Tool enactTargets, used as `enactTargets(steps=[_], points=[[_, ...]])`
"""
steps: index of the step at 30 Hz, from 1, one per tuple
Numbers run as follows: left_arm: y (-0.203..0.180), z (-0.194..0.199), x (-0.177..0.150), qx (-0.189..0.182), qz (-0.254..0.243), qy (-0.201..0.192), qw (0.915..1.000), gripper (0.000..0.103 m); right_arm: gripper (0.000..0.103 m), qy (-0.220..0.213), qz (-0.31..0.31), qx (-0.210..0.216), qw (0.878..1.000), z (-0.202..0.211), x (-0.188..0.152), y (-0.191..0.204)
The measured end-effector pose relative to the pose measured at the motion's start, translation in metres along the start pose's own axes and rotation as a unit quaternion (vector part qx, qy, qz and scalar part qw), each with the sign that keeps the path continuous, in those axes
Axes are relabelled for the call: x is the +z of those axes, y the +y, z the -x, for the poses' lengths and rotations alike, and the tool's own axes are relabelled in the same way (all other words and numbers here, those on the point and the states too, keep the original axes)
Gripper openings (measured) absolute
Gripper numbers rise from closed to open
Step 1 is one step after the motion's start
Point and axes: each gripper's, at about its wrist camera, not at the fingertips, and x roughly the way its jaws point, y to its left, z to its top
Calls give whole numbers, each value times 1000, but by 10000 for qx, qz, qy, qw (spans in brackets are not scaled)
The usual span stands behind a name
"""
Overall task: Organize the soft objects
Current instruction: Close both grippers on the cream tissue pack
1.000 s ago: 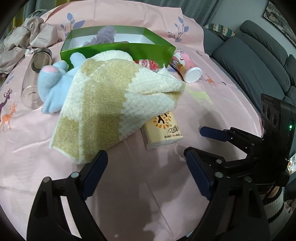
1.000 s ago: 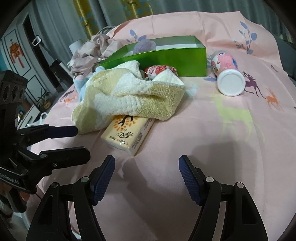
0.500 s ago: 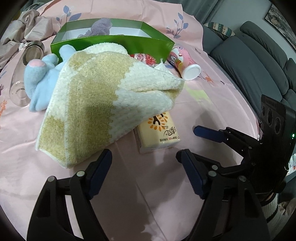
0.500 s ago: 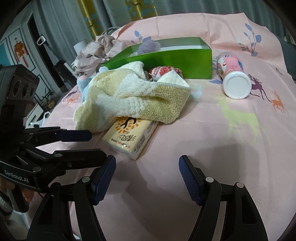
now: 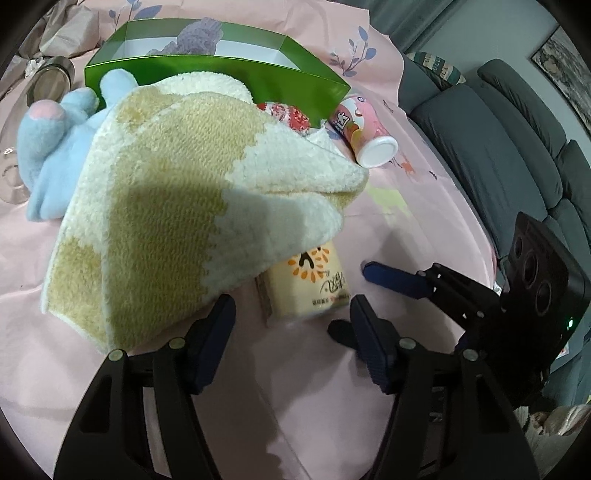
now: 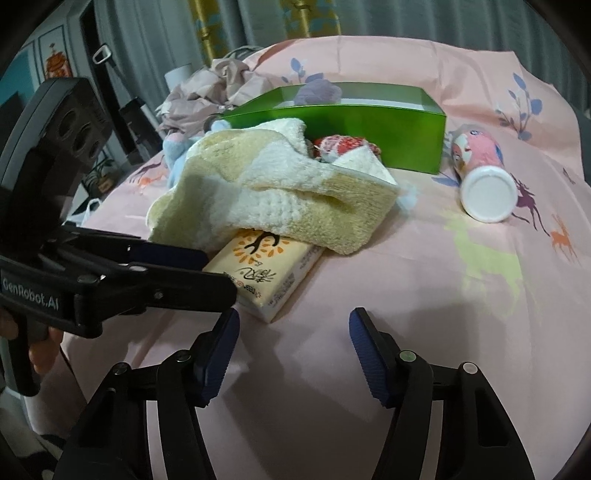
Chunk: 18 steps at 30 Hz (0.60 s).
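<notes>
Here, on the pink printed tablecloth (image 5: 424,206), the spread runs from a clear glass bottle (image 5: 48,79) at the far left, lying on its side, to a pale blue plush toy (image 5: 51,155) just beside it. A cream-and-yellow towel (image 5: 177,221) is draped over the toy's near side and over the far end of a yellow tissue pack (image 5: 314,288). Behind the towel stands an open green box (image 5: 236,70) with a grey-purple soft thing (image 5: 199,35) inside. A red-and-white patterned soft item (image 5: 291,116) peeks out between towel and box. Right of the box lies a pink canister (image 5: 364,133) on its side, its white end facing this way.

The left gripper (image 5: 291,325) has its jaws closing with nothing pinched; the tissue pack's near end sits just ahead of the tips. The right gripper (image 6: 293,332) is also closing, above bare cloth, holding nothing.
</notes>
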Motion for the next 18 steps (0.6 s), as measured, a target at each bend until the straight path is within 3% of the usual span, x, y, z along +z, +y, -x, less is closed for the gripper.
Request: enactTargets(steps=[5,12,18], points=[[2,-3,2,41,8,54,10000,55,64,1,187,88,9998,-10,8,5],[4,-4,6,-9,-69,80,9999,49,51,-25,369,386,9986,-20,14,13],[1,0,4,48,-212,42,9998,49,44,-68,409,383,9984,-18,12,16]])
